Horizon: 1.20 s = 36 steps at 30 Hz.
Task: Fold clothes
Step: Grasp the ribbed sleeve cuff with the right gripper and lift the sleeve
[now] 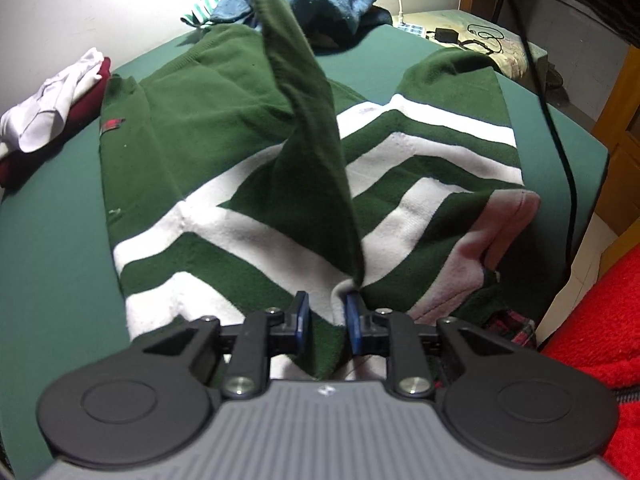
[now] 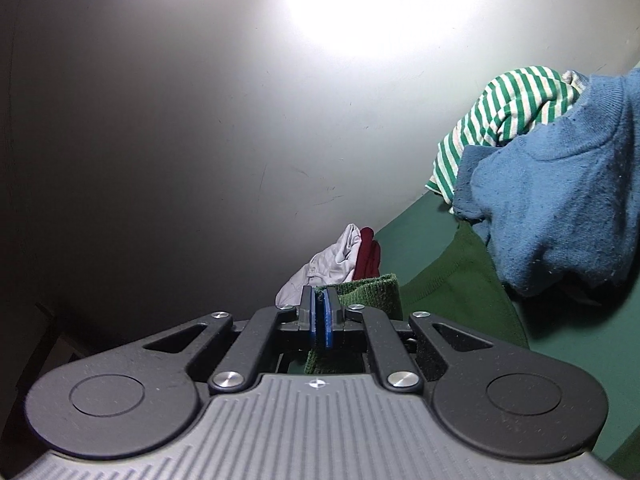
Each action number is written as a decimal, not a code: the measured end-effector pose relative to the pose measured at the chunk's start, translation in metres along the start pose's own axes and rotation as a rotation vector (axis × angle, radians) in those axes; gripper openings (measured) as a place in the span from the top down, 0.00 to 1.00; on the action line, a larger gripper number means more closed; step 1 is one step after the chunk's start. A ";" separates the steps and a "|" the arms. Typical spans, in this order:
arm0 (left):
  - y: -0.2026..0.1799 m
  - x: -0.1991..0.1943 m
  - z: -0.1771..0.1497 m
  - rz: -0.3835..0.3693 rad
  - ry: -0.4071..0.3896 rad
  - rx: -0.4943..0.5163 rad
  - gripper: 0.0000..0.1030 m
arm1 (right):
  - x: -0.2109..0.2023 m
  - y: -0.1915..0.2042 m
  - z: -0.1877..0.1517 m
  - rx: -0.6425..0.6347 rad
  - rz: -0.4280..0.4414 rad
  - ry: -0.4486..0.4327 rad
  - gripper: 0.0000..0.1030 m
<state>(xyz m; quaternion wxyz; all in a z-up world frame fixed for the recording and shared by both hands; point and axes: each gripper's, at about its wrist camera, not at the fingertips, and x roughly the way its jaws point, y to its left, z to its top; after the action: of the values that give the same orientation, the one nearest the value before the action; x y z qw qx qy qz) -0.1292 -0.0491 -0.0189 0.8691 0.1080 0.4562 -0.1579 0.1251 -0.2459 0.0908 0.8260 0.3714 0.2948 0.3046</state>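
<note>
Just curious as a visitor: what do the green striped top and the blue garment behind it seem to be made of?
Green striped top: looks like soft fleece or brushed knit, matt and slightly fuzzy, with a ribbed cuff showing in the right gripper. Blue garment: probably a cotton-like knit, matt, with visible fine loops and lint.

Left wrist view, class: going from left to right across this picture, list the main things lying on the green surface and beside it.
white and dark red clothes pile → green sweater with white chevron stripes → its lifted green sleeve → pink lining at the sweater's edge → black cable → red fleece.
</note>
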 end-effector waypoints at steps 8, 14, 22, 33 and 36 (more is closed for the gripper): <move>0.030 -0.016 0.000 0.014 -0.035 -0.088 0.98 | 0.053 -0.001 0.007 0.019 -0.030 0.010 0.95; 0.053 -0.026 0.001 0.035 -0.082 -0.162 1.00 | 0.099 0.004 0.005 0.019 -0.040 0.043 0.95; 0.091 -0.032 0.000 0.054 -0.110 -0.276 1.00 | 0.157 0.011 -0.003 -0.022 -0.080 0.065 0.95; 0.110 -0.015 -0.006 0.028 -0.063 -0.309 1.00 | 0.236 -0.004 -0.032 -0.108 -0.191 0.131 0.95; 0.111 -0.014 -0.007 0.008 -0.056 -0.318 1.00 | 0.253 -0.006 -0.041 -0.152 -0.237 0.138 0.95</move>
<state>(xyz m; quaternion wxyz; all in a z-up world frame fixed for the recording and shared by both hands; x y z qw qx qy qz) -0.1005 0.0588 -0.0063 0.8883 -0.0338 0.4505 -0.0830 0.2602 -0.0486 -0.0026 0.8598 0.2486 0.3684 0.2514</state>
